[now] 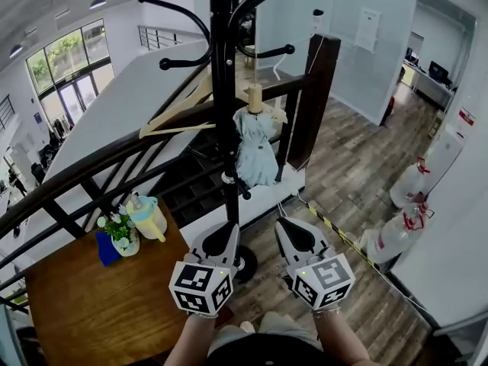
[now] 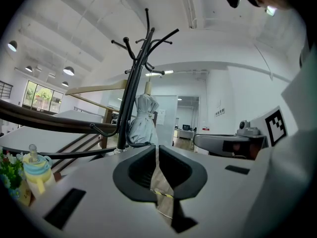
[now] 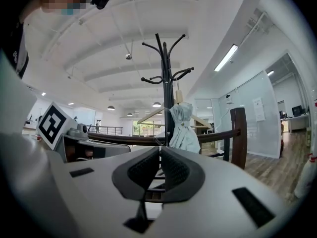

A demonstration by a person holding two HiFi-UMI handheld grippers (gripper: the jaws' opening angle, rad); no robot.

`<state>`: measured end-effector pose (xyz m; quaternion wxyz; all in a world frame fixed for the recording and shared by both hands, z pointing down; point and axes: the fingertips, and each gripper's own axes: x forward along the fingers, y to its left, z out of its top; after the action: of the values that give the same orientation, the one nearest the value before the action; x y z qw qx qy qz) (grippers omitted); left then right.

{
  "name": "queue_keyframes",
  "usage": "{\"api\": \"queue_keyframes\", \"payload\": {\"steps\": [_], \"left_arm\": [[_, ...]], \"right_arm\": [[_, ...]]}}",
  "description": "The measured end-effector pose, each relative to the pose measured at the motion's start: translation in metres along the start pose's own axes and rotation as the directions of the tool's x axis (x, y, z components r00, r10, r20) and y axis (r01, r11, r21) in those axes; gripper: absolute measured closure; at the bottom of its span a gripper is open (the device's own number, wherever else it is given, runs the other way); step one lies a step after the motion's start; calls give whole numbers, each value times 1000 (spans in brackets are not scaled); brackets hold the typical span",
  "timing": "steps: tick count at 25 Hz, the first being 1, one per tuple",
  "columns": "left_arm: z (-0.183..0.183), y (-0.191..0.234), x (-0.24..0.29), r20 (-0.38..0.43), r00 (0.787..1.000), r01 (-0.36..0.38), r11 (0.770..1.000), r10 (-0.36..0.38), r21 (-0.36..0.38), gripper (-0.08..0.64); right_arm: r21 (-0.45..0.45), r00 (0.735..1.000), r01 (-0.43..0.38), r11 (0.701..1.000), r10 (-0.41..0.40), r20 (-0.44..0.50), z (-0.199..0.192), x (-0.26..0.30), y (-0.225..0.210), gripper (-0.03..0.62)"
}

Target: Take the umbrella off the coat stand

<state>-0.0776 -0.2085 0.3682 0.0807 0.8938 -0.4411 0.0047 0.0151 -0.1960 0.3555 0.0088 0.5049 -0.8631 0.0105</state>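
Observation:
A folded pale grey-blue umbrella (image 1: 255,149) hangs by its wooden handle from a lower hook of the black coat stand (image 1: 224,90). A wooden clothes hanger (image 1: 179,113) also hangs on the stand. My left gripper (image 1: 226,229) and right gripper (image 1: 287,224) are side by side below the umbrella, apart from it, both pointing level toward the stand. Each is shut with nothing between its jaws. In the left gripper view the umbrella (image 2: 143,120) is ahead, just left of the left gripper (image 2: 157,147). In the right gripper view the umbrella (image 3: 184,128) hangs just right of the right gripper (image 3: 160,148).
A dark wooden railing (image 1: 107,162) with a thick post (image 1: 309,105) runs behind the stand, with stairs beyond. At lower left a wooden table (image 1: 84,303) bears a yellow-and-blue bottle (image 1: 146,216) and a small flower pot (image 1: 120,233). White red-tied sacks (image 1: 396,235) stand at right.

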Motion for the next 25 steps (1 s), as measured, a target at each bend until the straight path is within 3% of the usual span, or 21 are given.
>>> {"api": "queue_keyframes", "payload": {"steps": [10, 25], "left_arm": [[31, 10, 29, 47, 999, 14, 999, -15, 34, 545], [90, 41, 69, 148, 987, -81, 992, 65, 102, 545]], "right_arm": [[-13, 996, -50, 999, 51, 75, 32, 41, -21, 560], [-81, 966, -164, 983, 177, 189, 103, 103, -56, 558]]}}
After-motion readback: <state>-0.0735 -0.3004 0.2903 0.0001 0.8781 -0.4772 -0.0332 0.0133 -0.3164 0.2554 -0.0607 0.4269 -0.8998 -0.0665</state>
